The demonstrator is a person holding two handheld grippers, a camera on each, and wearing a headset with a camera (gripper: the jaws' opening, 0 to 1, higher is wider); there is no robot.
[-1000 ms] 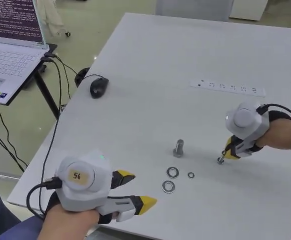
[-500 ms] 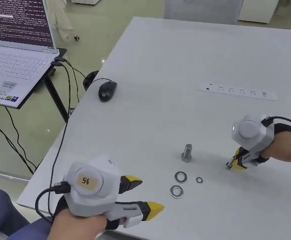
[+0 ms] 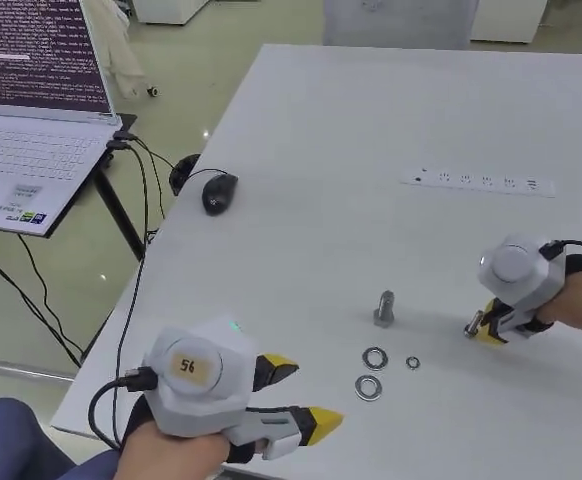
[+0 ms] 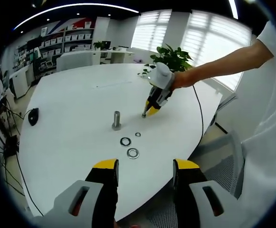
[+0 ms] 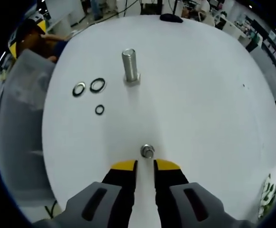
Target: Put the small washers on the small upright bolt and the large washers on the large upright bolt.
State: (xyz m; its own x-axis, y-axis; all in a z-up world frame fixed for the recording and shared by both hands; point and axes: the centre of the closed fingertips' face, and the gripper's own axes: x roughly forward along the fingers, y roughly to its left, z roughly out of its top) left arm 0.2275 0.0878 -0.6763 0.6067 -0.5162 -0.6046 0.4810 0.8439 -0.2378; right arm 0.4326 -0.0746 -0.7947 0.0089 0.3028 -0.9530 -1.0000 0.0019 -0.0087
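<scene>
The large bolt [image 3: 384, 308] stands upright on the white table [image 3: 301, 160]. Two large washers [image 3: 375, 357] [image 3: 368, 386] and one small washer [image 3: 412, 362] lie flat just in front of it. To the right, my right gripper [image 3: 483, 331] points down at the table, its jaws close together on the small bolt [image 3: 473, 324]. That bolt [image 5: 147, 151] shows end-on at the tips in the right gripper view, with the large bolt [image 5: 130, 66] and the washers [image 5: 97, 85] beyond. My left gripper [image 3: 306, 395] hovers open near the table's front edge, holding nothing. In its own view the washers [image 4: 133, 153] lie ahead.
A white power strip [image 3: 481, 183] lies at the back right. A black mouse [image 3: 219, 192] sits by the left edge, its cable running off the table. An open laptop [image 3: 21, 120] stands on a side stand to the left.
The head camera has shifted, so everything sits further right in the picture. My right gripper stays on the small bolt. The washers and large bolt have not moved.
</scene>
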